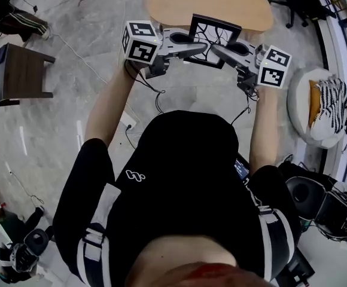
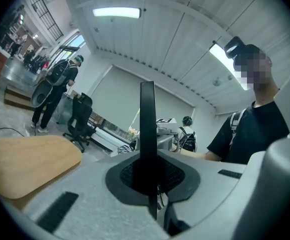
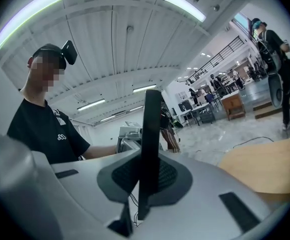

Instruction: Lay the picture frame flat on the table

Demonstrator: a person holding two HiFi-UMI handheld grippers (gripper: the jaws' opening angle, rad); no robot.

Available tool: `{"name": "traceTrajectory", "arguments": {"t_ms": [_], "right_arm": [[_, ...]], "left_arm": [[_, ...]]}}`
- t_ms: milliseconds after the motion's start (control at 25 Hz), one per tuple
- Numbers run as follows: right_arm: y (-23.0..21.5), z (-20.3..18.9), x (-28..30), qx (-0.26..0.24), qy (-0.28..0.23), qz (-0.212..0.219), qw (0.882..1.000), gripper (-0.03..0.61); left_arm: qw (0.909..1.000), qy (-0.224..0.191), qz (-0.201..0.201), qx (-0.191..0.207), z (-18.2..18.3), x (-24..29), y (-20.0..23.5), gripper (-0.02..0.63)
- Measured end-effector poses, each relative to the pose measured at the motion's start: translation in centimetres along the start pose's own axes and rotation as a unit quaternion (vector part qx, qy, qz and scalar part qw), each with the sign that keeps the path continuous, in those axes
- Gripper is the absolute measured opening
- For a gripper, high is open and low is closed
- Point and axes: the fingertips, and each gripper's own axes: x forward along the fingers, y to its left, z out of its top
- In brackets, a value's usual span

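Note:
A black picture frame (image 1: 212, 39) with a white, black-lined picture hangs over the near edge of the light wooden oval table (image 1: 209, 2), its face turned up toward the head camera. My left gripper (image 1: 198, 50) is shut on the frame's left edge and my right gripper (image 1: 219, 52) is shut on its right edge. In the left gripper view the frame (image 2: 147, 129) shows edge-on as a black bar clamped in the left gripper (image 2: 148, 184), with the table (image 2: 25, 159) at the left. The right gripper view shows the same bar (image 3: 150, 134) in the right gripper (image 3: 147, 181), with the table (image 3: 270, 169) at the right.
A dark wooden stool (image 1: 18, 70) stands on the stone floor at the left. A black office chair (image 1: 299, 2) is beyond the table's right end. A white round seat (image 1: 308, 109) with a striped shoe is at the right. Cables trail below the grippers; people stand in the background.

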Motion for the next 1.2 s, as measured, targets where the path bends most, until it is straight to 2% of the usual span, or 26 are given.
{"name": "traceTrajectory", "arguments": {"t_ms": [200, 520, 920, 1200], "right_arm": [[0.7, 0.5, 0.0, 0.001, 0.011, 0.016, 1.000, 0.027], [-0.2, 0.2, -0.1, -0.022, 0.027, 0.045, 0.998, 0.028], [1.7, 1.6, -0.3, -0.064, 0.028, 0.112, 0.991, 0.027], [1.5, 1.2, -0.2, -0.087, 0.052, 0.118, 0.988, 0.027]], "left_arm": [[0.9998, -0.007, 0.018, -0.005, 0.4, -0.1, -0.7, 0.022], [0.9983, -0.026, 0.051, 0.011, 0.2, 0.2, 0.1, 0.023], [0.9901, -0.038, 0.126, 0.049, 1.5, 0.0, -1.9, 0.023], [0.9851, -0.070, 0.140, 0.070, 1.0, -0.1, -1.6, 0.023]]}}
